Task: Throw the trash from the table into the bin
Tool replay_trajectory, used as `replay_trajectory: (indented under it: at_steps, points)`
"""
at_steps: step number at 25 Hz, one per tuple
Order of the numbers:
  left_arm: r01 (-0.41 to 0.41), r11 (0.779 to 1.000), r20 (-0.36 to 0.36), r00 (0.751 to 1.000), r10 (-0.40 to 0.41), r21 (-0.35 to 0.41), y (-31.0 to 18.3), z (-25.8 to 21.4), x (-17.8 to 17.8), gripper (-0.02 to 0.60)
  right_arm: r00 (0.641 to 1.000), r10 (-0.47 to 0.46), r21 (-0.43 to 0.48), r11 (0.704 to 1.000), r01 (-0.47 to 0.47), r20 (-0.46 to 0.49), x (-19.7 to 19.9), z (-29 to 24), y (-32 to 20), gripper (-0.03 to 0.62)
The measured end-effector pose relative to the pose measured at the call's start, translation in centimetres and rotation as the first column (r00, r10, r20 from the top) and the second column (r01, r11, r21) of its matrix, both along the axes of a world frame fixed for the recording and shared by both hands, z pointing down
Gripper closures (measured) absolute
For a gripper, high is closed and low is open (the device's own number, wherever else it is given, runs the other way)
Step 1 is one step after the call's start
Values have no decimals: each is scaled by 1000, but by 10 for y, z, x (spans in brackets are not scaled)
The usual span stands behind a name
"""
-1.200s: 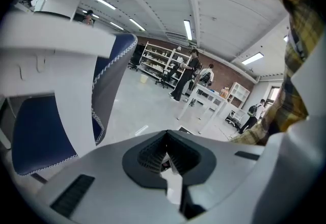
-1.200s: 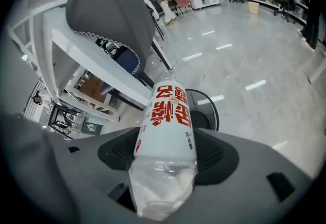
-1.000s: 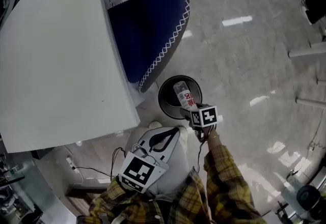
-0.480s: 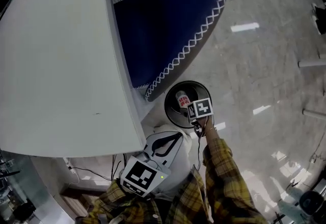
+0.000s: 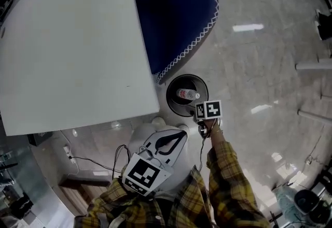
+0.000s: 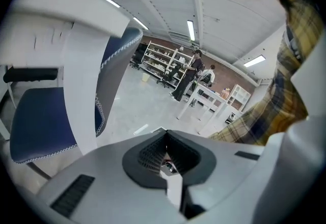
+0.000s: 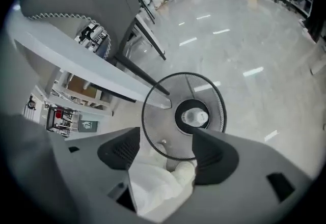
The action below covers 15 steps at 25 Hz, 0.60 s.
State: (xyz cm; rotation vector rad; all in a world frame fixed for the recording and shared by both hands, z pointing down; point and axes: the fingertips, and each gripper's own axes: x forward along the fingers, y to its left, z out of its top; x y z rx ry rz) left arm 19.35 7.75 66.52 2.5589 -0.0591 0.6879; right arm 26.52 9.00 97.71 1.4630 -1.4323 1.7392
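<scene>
The round black mesh bin (image 5: 174, 101) stands on the floor by the table corner, under the blue chair's edge. A clear plastic bottle (image 5: 184, 94) with a red label lies inside it. In the right gripper view the bottle (image 7: 196, 117) shows cap-up within the bin (image 7: 153, 131). My right gripper (image 5: 203, 113) hangs just beside the bin's rim, jaws wide apart (image 7: 167, 139), open, with nothing between the pads. Something white and crumpled (image 7: 160, 179) shows low behind the jaws. My left gripper (image 5: 174, 138) is held near my body, shut and empty (image 6: 165, 135).
The white table (image 5: 72, 51) fills the left side, and no trash shows on the part in view. A blue chair (image 5: 176, 9) with white stitching stands against it. Cables (image 5: 91, 170) lie on the floor at lower left. Polished floor spreads to the right.
The bottle left my right gripper and now lies in the bin. The right gripper has opened and drawn back slightly from over the bin. The left gripper stayed near my body.
</scene>
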Motion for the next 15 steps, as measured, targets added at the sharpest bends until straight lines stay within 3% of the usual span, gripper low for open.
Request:
replay_trajectory:
  at_steps: [5,9,11,14,15]
  points:
    - [15,1000,-1,1000,-15,-3,1,-71,0,572,997,75,51,996,-76,26,5,-92,3,283]
    - [44,999,-12,999,-44,-7,-4,-130,-9,572,996,82,103,991,-83,15,4,-172,3,355]
    - [53,999,-23,998,-53,-1,-8,-157,-12,572,995,95,136,986,-94,-2,6,-211,0,413]
    - [70,997,-56,996,-69,15,-13,-196,-14,572,991,115,204,974,-101,-62,13,-271,-5,553]
    - [82,996,-71,994,-80,18,-13,-209,-15,572,990,115,232,968,-95,-76,15,-292,-5,563]
